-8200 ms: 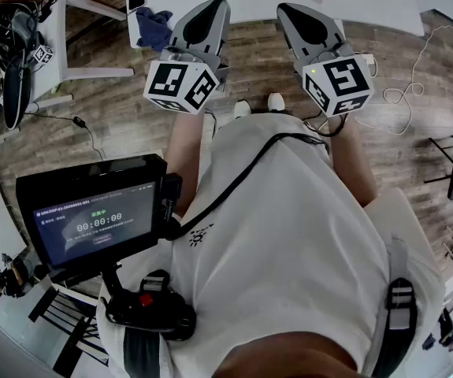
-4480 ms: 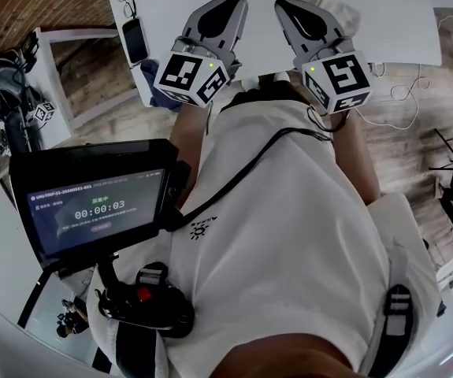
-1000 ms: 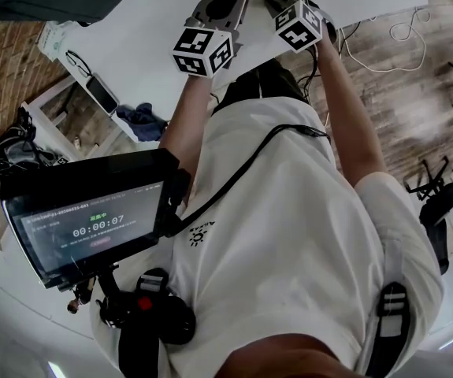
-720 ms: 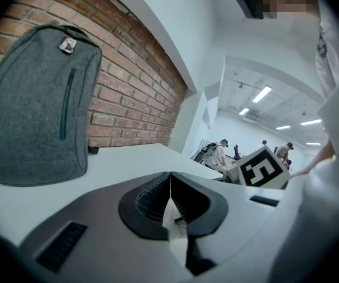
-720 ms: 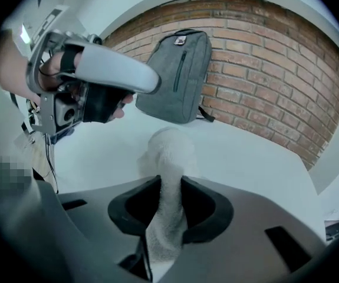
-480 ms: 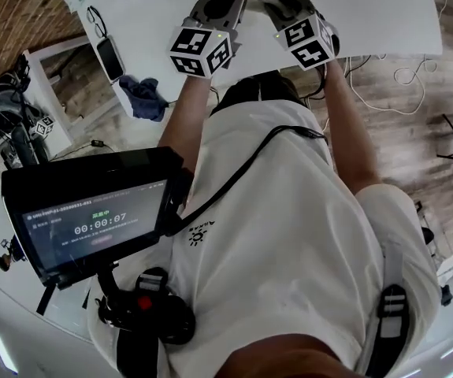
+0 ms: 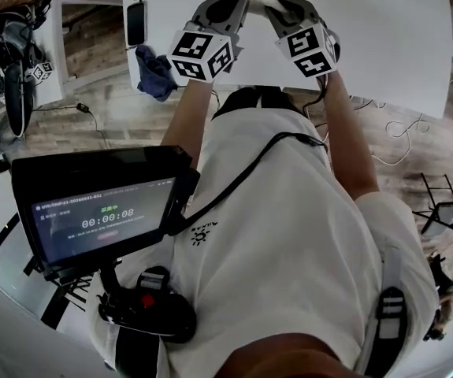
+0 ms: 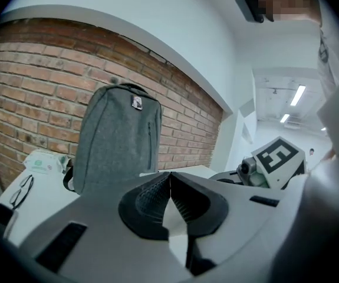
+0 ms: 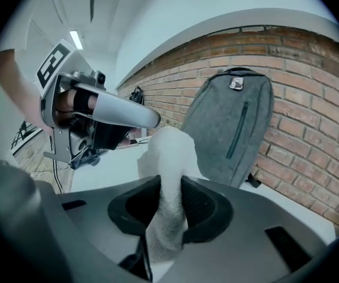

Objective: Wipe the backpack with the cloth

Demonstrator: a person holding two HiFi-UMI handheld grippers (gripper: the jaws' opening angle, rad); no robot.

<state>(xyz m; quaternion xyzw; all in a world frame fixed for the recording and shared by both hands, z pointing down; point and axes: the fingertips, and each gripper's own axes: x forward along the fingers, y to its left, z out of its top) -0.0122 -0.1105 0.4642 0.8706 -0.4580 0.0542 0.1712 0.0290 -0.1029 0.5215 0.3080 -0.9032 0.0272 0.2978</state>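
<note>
Since half a second ago your head view has swung. The white table (image 7: 384, 30) now fills the top of the picture, the phone (image 7: 135, 24) has slid toward the upper left corner, and the timer on the screen (image 7: 104, 219) at your chest has ticked on by one. Both grippers have stayed side by side at the top of the view, over the table's near edge.

Your left gripper (image 8: 170, 184) has its dark ribbed pads (image 8: 148, 202) pressed tip to tip. Nothing is between them; only the pale table shows through the small gap below the tips.

Your right gripper (image 9: 169, 184) is clamped on the white cloth (image 9: 169, 152). The cloth runs up between the two pads (image 9: 201, 208) as a pinched fold and blooms into a loose bunch above the tips. In the head view that bunch shows as a white lump between the two grippers' noses.

The grey backpack (image 8: 119, 137) stands upright on the table, its back against the brick wall (image 8: 28, 87), ahead of both grippers and well apart from them. Neither the cloth nor either gripper touches it. Its front zip runs down the panel facing you, and a small tag sits near the top.

Left of the backpack on the table lie a soft packet (image 8: 42, 162) and a pair of glasses (image 8: 19, 190). A blue rag (image 7: 155, 69) hangs at the table's left edge, below the phone.
</note>
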